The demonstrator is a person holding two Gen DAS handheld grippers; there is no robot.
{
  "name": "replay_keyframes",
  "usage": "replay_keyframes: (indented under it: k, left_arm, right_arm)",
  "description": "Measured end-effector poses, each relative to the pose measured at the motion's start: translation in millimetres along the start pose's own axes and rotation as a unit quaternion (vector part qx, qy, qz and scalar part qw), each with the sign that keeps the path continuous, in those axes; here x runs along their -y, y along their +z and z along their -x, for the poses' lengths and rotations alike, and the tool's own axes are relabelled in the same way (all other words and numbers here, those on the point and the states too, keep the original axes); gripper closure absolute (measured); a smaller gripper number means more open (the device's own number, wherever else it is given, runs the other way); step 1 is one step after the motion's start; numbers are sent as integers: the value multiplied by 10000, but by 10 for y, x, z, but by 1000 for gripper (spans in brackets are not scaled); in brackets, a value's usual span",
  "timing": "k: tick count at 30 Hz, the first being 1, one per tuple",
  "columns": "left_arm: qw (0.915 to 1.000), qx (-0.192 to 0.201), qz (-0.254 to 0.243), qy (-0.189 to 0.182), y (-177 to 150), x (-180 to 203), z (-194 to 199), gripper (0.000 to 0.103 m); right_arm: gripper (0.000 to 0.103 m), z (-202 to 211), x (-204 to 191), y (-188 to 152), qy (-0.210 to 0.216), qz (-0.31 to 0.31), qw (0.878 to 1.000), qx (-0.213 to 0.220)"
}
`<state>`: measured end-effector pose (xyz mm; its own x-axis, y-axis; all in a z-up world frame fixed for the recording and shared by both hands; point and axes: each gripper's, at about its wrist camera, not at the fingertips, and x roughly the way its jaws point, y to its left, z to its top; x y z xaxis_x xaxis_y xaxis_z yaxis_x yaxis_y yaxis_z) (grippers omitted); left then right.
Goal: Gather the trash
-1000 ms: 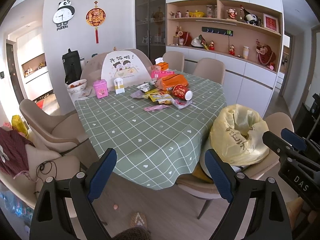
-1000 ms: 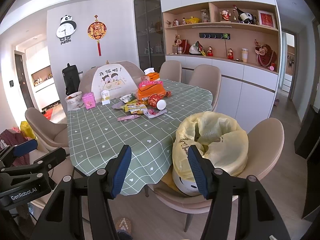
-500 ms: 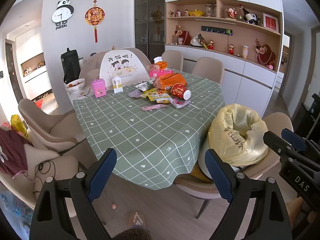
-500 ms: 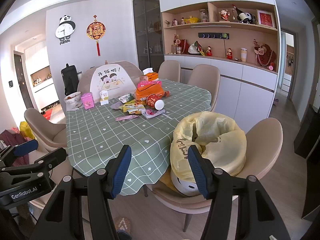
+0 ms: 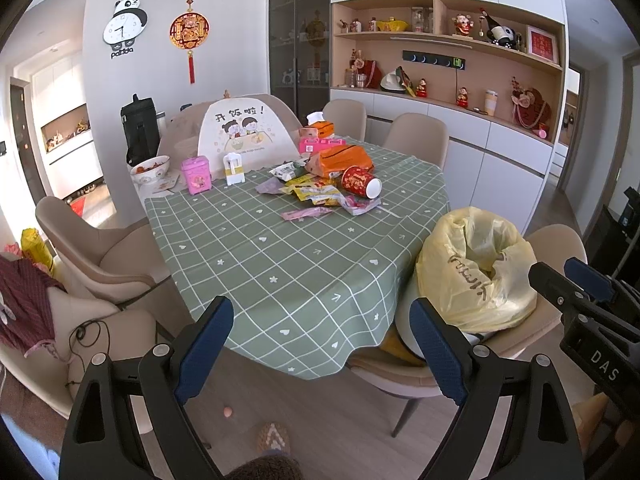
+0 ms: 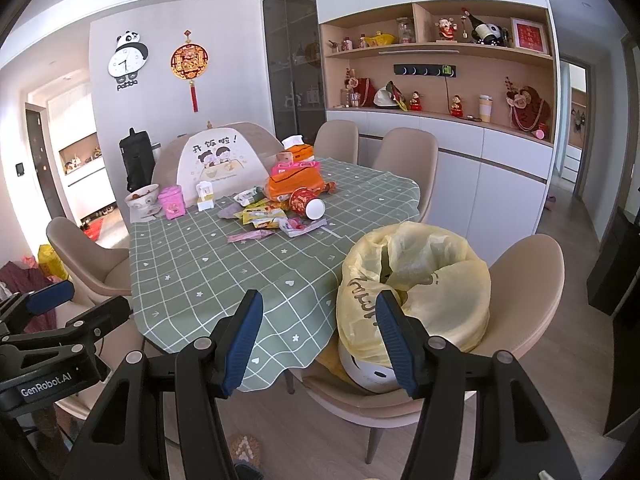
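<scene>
wrappers (image 5: 316, 194) litter the table (image 5: 280, 272); both grippers spread wide, empty.

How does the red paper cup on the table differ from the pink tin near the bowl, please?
The red paper cup lies on its side among wrappers; the pink tin stands upright, apart from them. The cup is round with its white inside showing; the tin is boxy and closed. Both rest on the green checked tablecloth.

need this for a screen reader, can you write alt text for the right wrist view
An open, empty right claw points at a dining table with a green checked cloth, where snack wrappers and a tipped red paper cup lie piled. A bin lined with a yellow bag sits on a beige chair beside the table.
</scene>
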<state>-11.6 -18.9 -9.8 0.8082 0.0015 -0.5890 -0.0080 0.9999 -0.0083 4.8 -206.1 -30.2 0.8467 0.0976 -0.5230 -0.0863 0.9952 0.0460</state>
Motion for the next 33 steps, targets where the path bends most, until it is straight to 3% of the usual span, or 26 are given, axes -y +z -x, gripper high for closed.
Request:
replay_keyframes:
  k: [13,25,33]
  left_arm:
    - [10000,-12,2,-8,1,-6,-4,14]
    - [9998,-101,-94,-164,-44,223,-82,14]
    - [9984,-223,-194,-483,275,99,-449,14]
  right_arm:
    - [47,12,7,-1,-6,-7,10000,0]
    - [47,-66,105,42,-160,-108,9998,-42]
    - [47,-235,175,162,-437,-287,9986,-69]
